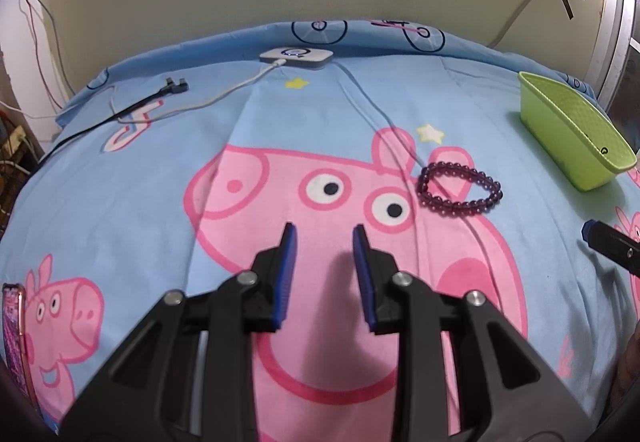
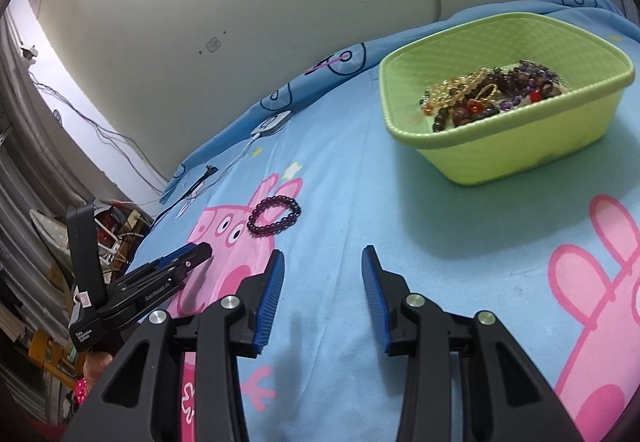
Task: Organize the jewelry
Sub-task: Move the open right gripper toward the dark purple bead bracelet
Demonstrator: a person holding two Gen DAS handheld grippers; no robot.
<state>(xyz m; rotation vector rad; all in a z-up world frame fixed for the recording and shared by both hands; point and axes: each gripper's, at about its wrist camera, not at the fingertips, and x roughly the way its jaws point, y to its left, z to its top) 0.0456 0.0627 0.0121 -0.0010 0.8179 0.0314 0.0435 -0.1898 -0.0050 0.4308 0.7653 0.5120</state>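
right tool empty | basket beads: right view only

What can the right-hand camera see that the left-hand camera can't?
Only the right wrist view looks into the green basket and shows the heap of beaded jewelry inside.

Only the left wrist view shows a phone at the sheet's edge; there the basket's contents are hidden.

Both show the purple bead bracelet lying on the cartoon bedsheet, outside the basket, and the white charger.
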